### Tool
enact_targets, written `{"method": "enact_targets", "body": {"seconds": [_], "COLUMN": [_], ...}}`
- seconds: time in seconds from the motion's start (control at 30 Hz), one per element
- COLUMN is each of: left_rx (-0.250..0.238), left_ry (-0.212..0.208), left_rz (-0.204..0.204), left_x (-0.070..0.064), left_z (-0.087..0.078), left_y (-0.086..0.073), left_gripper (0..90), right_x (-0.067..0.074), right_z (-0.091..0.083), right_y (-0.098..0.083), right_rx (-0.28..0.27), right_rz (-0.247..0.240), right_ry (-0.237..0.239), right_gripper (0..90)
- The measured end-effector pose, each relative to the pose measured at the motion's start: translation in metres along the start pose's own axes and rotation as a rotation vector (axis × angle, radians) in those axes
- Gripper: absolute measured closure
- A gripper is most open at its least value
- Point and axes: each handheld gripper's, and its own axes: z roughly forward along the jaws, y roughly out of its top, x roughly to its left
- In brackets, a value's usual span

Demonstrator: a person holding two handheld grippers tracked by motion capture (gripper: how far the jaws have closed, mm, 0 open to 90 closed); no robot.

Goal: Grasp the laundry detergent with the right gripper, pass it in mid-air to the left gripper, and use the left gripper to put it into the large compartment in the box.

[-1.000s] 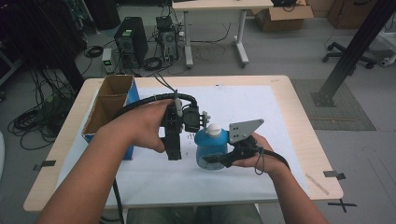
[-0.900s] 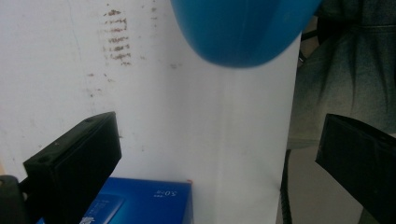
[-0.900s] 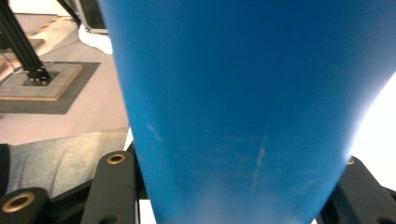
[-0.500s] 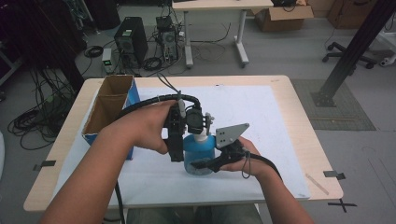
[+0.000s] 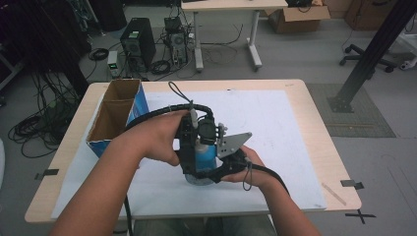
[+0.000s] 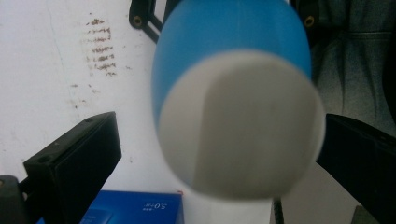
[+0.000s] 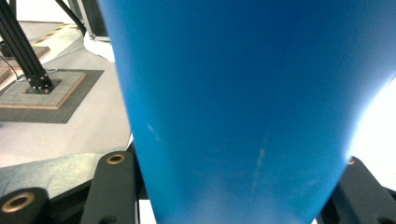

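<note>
Blue bottle clamped by right gripper, left gripper above.

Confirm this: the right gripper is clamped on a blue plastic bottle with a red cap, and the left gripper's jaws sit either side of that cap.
One detail is wrong: the cap is white, not red, as the left gripper view shows. The rest stands: the right gripper is clamped on the blue plastic bottle, and the left gripper has its jaws either side of the cap.
</note>
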Motion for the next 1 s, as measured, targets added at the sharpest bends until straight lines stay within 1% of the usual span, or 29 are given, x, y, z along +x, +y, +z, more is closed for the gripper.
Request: {"method": "enact_targets", "body": {"seconds": [0.23,0.3,0.53,0.6,0.63,0.67,0.73,0.77,0.83,0.9,1.0], "left_rx": [0.001,0.003,0.009,0.009,0.009,0.009,0.009,0.011,0.001,0.008,0.008], "left_ry": [0.002,0.002,0.004,0.008,0.006,0.007,0.009,0.016,0.012,0.015,0.015], "left_rz": [0.003,0.004,-0.003,-0.004,-0.002,-0.002,-0.002,0.003,0.000,0.003,0.004], "left_x": [-0.001,-0.001,-0.001,-0.001,-0.001,-0.001,-0.001,-0.001,-0.002,-0.002,-0.002], "left_z": [0.001,0.001,0.006,0.007,0.007,0.007,0.007,0.007,0.006,0.006,0.007], "left_y": [0.001,0.000,-0.002,-0.001,-0.001,-0.001,-0.001,-0.001,-0.001,-0.001,0.000], "left_gripper": [0.2,0.2,0.4,0.4,0.4,0.4,1.2,2.3,3.8,4.9,6.3], "right_x": [0.001,0.001,0.001,0.001,0.001,0.002,0.002,0.002,0.002,0.002,0.002], "right_z": [0.009,0.010,0.013,0.013,0.013,0.013,0.014,0.014,0.014,0.014,0.013], "right_y": [0.006,0.007,0.009,0.009,0.009,0.010,0.010,0.010,0.010,0.010,0.010], "right_rx": [-0.009,-0.008,-0.009,-0.008,-0.006,-0.006,-0.004,0.001,-0.001,-0.006,-0.003], "right_rz": [0.002,-0.003,0.007,0.005,-0.005,0.006,0.007,-0.004,-0.004,0.004,0.003], "right_ry": [0.005,0.002,0.001,-0.002,-0.005,0.000,-0.002,-0.007,-0.007,-0.003,-0.007], "right_gripper": [45.4,45.4,45.3,45.3,45.3,45.3,45.3,45.3,45.3,45.3,45.3]}}
